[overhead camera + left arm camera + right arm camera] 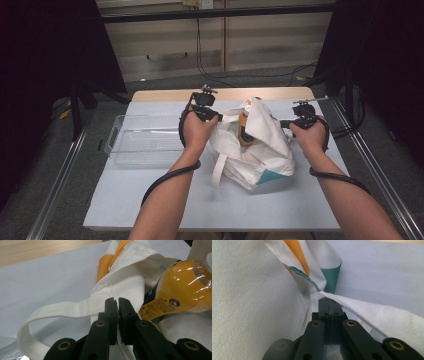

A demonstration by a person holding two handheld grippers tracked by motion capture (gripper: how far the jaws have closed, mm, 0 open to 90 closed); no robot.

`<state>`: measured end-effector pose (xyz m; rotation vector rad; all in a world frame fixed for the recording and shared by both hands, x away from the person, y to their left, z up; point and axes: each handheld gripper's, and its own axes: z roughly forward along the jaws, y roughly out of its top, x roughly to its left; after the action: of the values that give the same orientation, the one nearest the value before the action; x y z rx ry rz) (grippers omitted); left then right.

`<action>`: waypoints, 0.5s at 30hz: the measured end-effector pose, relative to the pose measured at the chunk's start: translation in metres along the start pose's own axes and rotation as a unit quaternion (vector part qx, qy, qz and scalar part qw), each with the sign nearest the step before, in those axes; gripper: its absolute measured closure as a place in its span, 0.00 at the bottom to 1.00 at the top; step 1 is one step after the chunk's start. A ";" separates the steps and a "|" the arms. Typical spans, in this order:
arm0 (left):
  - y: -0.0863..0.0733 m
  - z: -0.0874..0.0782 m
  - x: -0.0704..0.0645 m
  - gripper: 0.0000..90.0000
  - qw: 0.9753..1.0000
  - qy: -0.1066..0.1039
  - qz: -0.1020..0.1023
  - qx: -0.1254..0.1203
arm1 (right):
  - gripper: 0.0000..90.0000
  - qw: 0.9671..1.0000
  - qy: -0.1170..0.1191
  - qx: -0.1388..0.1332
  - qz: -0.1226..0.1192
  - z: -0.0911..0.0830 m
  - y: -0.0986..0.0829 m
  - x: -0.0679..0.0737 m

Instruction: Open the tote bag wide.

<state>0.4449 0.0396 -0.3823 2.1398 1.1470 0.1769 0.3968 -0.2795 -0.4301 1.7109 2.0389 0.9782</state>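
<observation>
A white cloth tote bag (pixel 260 150) with orange and teal patches lies in the middle of the table. A bottle of orange drink (pixel 244 129) sits in its open mouth and looms large, as the bottle (pixel 185 290), in the left gripper view. My left gripper (pixel 216 116) is shut on the bag's left rim; its jaws pinch the white cloth (pixel 117 305) beside a handle strap (pixel 57 311). My right gripper (pixel 286 123) is shut on the bag's right rim, the jaws pressed together on a fold of white fabric (pixel 329 301). Both hold the mouth spread apart.
A clear plastic tray (pixel 145 140) lies left of the bag on the white table cover (pixel 210 205). The wooden table edge (pixel 165 95) shows at the back. Metal rails run along both sides; cables hang on the wall behind.
</observation>
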 end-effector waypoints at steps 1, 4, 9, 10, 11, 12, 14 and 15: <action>0.000 0.001 0.000 0.96 1.000 0.001 -0.001 0.003 | 1.00 1.000 0.001 0.006 0.000 0.004 -0.004 -0.001; -0.002 0.002 0.001 0.96 1.000 0.002 -0.002 0.007 | 1.00 1.000 -0.002 0.012 0.002 0.008 -0.008 -0.003; -0.004 0.007 0.003 0.96 1.000 0.006 -0.002 0.015 | 1.00 1.000 0.001 0.016 0.002 0.012 -0.011 -0.004; -0.004 0.007 0.003 0.96 1.000 0.006 -0.002 0.015 | 1.00 1.000 0.002 0.017 0.001 0.012 -0.011 -0.004; -0.006 0.010 0.005 0.96 1.000 0.011 -0.001 0.023 | 1.00 1.000 0.001 0.019 -0.002 0.012 -0.011 -0.003; -0.008 0.012 0.005 0.96 1.000 0.012 -0.001 0.025 | 1.00 1.000 0.000 0.019 -0.004 0.012 -0.011 -0.003; -0.009 0.014 0.005 0.96 1.000 0.014 -0.003 0.027 | 1.00 1.000 0.001 0.023 -0.005 0.012 -0.012 -0.003; -0.011 0.015 0.005 0.96 1.000 0.014 -0.009 0.025 | 1.00 1.000 0.002 0.025 -0.006 0.012 -0.013 -0.003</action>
<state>0.4461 0.0399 -0.4012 2.1763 1.1981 0.1709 0.3952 -0.2798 -0.4478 1.7197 2.0908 0.9361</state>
